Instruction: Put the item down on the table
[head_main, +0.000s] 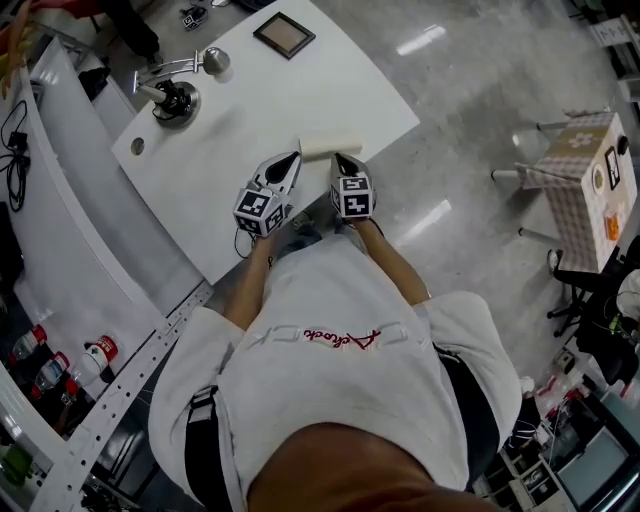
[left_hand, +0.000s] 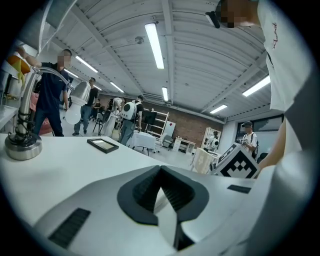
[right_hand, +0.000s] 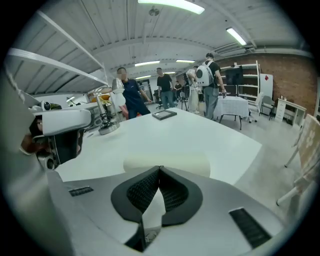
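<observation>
I hold two grippers. My left gripper (head_main: 289, 163) and my right gripper (head_main: 345, 160) both have their jaws pressed together with nothing between them. One pale cream roll (head_main: 330, 146) lies on the white table (head_main: 300, 90), near its edge, just beyond my jaw tips. Farther off stand one dark-framed flat panel (head_main: 284, 35) and one metal stand (head_main: 178, 100).

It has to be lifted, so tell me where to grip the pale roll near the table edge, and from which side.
Probably its middle: close across the round body of the pale roll, coming from the near edge of the table, where the right gripper, now shut, points at it. It lies on its side, lengthwise along that edge.
</observation>
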